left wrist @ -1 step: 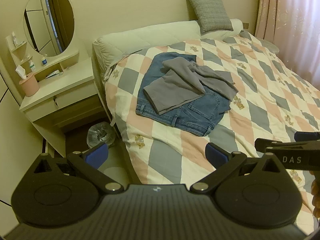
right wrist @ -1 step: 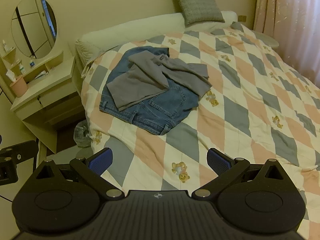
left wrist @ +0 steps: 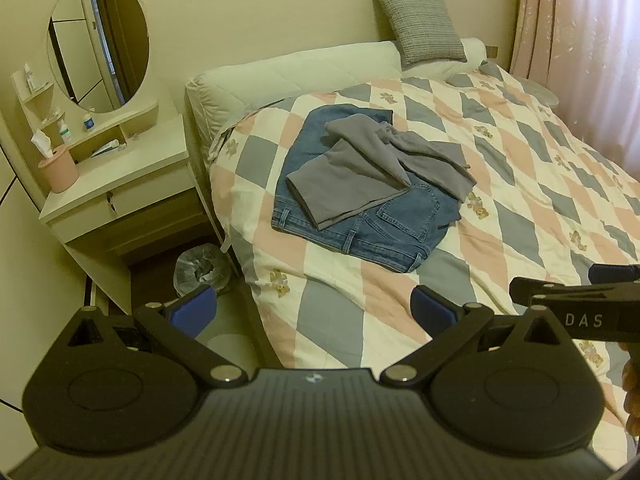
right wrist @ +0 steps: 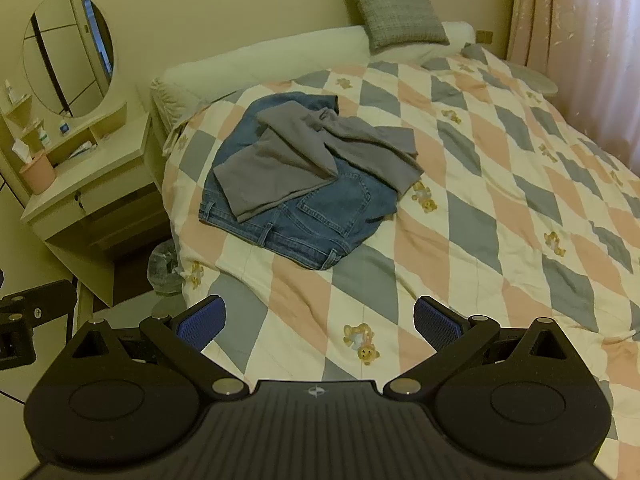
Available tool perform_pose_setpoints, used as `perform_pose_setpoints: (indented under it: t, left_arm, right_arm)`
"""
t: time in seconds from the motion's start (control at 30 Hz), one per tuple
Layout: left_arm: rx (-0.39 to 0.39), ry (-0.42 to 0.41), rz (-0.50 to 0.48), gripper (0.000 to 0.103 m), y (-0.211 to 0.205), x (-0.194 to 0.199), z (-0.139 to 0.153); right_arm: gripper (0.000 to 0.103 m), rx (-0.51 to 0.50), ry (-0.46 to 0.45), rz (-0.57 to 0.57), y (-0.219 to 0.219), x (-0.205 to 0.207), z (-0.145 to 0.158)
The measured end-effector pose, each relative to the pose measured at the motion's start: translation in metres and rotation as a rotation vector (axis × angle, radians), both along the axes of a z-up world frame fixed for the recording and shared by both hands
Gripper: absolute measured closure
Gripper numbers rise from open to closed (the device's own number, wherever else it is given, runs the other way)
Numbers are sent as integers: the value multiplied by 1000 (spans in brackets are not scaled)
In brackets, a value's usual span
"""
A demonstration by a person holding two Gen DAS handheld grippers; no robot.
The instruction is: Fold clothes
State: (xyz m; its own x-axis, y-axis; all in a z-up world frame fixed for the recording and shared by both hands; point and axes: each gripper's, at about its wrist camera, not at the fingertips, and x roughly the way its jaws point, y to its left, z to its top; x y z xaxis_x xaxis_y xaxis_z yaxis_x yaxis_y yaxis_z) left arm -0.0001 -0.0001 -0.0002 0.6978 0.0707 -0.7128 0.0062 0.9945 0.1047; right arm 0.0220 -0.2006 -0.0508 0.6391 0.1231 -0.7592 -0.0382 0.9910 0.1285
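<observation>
Approaching clothes pile first: grey garment (right wrist: 308,160) lies crumpled on top of jeans (right wrist: 312,216), near pillow end of bed (right wrist: 500,208). Left gripper (left wrist: 312,312) and right gripper (right wrist: 318,320) both wide apart, empty, well short of pile. Best take grey piece by two corners, lift off, spread flat.

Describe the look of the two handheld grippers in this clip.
Both the left gripper and right gripper are matte black, with ribbed bodies, two round housings, silver pivot pins and blue textured fingertips. White letters "DAS" mark the right gripper's side.
</observation>
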Motion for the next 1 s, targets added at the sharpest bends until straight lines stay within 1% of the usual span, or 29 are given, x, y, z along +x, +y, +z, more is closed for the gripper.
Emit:
perform_pose_setpoints:
  t: [0.13, 0.17, 0.2, 0.33, 0.6, 1.0]
  left_arm:
    - [10, 8, -2, 1, -2, 3, -2]
    - [14, -5, -2, 1, -4, 0, -2]
    - [7, -15, -1, 1, -3, -3, -1]
    - [-9, -4, 3, 1, 2, -1, 0]
    - [-13, -7, -8, 1, 2, -1, 0]
    - [-34, 22, -29, 1, 6, 4, -9]
  right_arm:
    - [0, 7, -5, -2, 4, 0, 0]
    - [0, 8, -6, -2, 5, 0, 0]
    - [0, 10, -7, -2, 6, 0, 1]
    - [0, 10, -14, 5, 2, 1, 2]
    - [0, 10, -20, 2, 1, -1, 4]
    - [0, 12, -27, 3, 3, 0, 9]
